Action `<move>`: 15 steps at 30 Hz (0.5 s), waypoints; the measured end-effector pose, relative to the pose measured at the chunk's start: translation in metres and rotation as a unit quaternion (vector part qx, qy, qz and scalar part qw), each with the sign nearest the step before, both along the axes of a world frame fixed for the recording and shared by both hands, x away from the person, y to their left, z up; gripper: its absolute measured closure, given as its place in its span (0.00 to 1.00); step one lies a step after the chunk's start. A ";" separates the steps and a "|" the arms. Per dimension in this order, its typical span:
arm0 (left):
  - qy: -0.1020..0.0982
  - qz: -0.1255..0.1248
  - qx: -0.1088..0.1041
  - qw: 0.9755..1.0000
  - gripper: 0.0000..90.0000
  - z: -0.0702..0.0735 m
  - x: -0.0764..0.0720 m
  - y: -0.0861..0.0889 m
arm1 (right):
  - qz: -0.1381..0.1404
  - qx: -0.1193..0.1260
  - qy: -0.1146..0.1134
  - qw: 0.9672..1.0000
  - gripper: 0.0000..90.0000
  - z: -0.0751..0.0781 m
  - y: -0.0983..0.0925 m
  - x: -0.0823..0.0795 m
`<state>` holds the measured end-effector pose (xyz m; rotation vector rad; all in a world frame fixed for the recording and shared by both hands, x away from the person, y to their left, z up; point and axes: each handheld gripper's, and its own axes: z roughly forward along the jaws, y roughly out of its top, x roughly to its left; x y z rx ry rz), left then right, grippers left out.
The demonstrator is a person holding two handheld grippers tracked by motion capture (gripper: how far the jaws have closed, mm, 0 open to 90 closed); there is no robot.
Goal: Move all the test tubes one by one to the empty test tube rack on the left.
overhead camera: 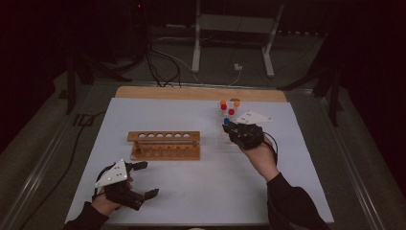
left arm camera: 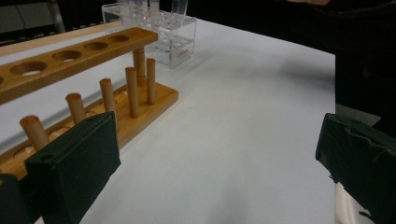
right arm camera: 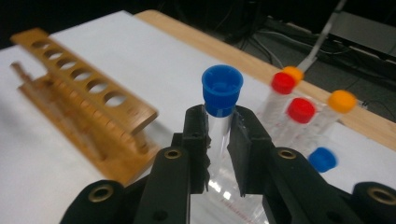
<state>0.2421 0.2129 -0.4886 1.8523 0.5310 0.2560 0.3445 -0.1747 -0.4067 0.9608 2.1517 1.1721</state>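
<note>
1. Tubes with red, orange and blue caps (right arm camera: 301, 110) stand tilted in a clear plastic rack (left arm camera: 180, 39) near the far right corner of the surface (overhead camera: 215, 182); they crowd just beside and behind the right hand-held gripper (right arm camera: 219, 135).
2. Right hand-held gripper: jaws closed on a blue-capped test tube (right arm camera: 222, 91), gripped just under the cap, the tube upright between the pads. In the high view this tube (overhead camera: 226, 121) sits at the near side of the clear rack, held by that gripper.
3. Wooden test tube rack (overhead camera: 164, 144) stands mid-surface, left of the held tube and well apart from it; its top holes (right arm camera: 84, 74) look empty and its pegs (left arm camera: 131, 91) stand upright along the near side.
4. Left hand-held gripper (overhead camera: 142, 179): jaws wide apart, holding nothing, resting near the near left corner, close to the wooden rack's left end.
5. Open room: a bare stretch of surface lies between the two racks and along the near edge between the person's forearms.
6. Far edge: a wooden strip (overhead camera: 201, 92) borders the surface just behind the clear rack.
</note>
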 end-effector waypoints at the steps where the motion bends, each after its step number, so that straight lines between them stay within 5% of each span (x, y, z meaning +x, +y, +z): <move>1: 0.001 -0.002 0.001 1.000 0.01 0.002 0.000 -0.001 | 0.000 0.000 0.000 1.000 0.86 0.000 0.000 0.000; 6: 0.007 -0.007 -0.005 1.000 0.01 0.008 0.000 -0.005 | 0.021 -0.008 0.011 1.000 0.86 -0.006 0.004 -0.012; 12: 0.050 -0.012 0.003 0.999 0.01 0.016 0.002 -0.012 | 0.041 -0.006 0.020 0.999 0.86 -0.012 0.005 -0.026; 15: 0.056 -0.017 0.004 0.998 0.01 0.020 0.004 -0.016 | 0.048 -0.005 0.024 0.999 0.86 -0.015 0.006 -0.033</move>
